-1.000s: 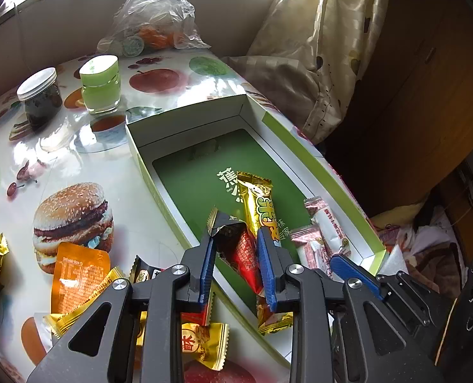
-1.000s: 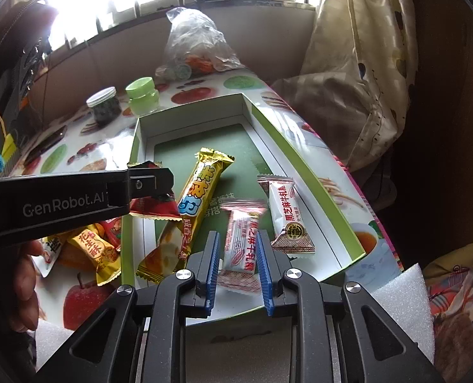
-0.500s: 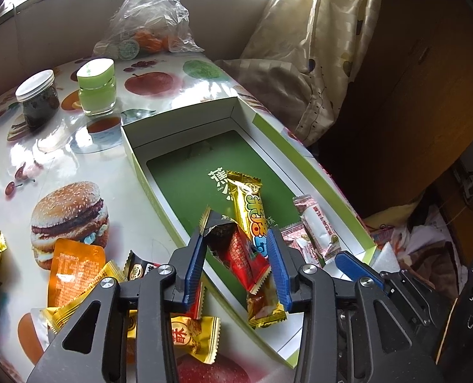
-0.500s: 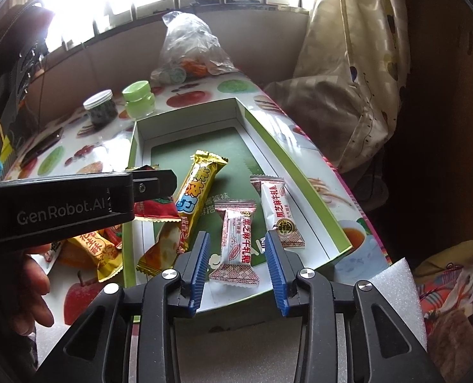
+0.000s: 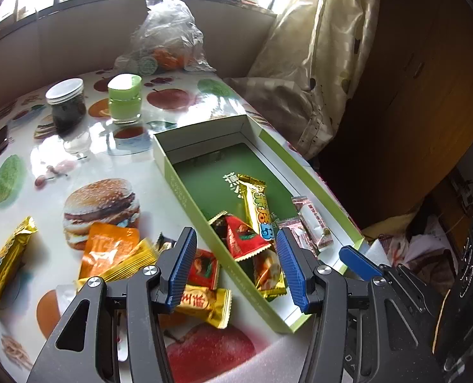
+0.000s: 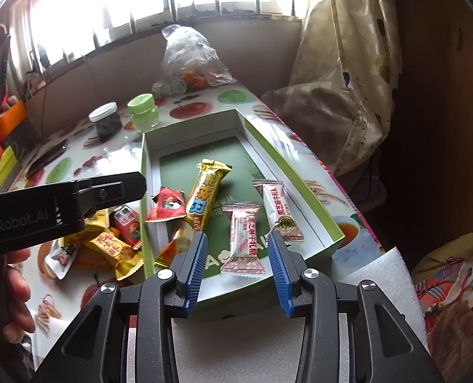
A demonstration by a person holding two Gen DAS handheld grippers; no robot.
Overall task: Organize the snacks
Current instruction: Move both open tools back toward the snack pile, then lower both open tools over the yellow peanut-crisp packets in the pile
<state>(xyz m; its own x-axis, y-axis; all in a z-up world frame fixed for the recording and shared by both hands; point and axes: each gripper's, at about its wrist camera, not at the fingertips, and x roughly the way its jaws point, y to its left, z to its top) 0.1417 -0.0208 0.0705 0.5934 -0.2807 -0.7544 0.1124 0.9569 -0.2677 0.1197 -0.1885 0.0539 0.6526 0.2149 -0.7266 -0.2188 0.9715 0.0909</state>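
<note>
Four snacks are counted inside the green box (image 6: 292, 172): a red triangular packet (image 6: 167, 204) at 9 o'clock of the floor, a long gold bar (image 6: 206, 196) at centre, and two pink-and-white bars (image 6: 246, 239) (image 6: 281, 210) toward 4 o'clock. Outside, at 9 o'clock of the box, a loose pile is left on the table (image 5: 86, 162): an orange pouch (image 5: 108, 249), gold-wrapped candies (image 5: 203, 304), a small red packet (image 5: 203, 269), and a gold bar (image 5: 8, 261) well apart at the far left. The left gripper (image 5: 236, 266) is held spread and empty above the box's near wall; the right gripper (image 6: 238, 263) is likewise parted, nothing gripped. Progress is judged at roughly half.
</note>
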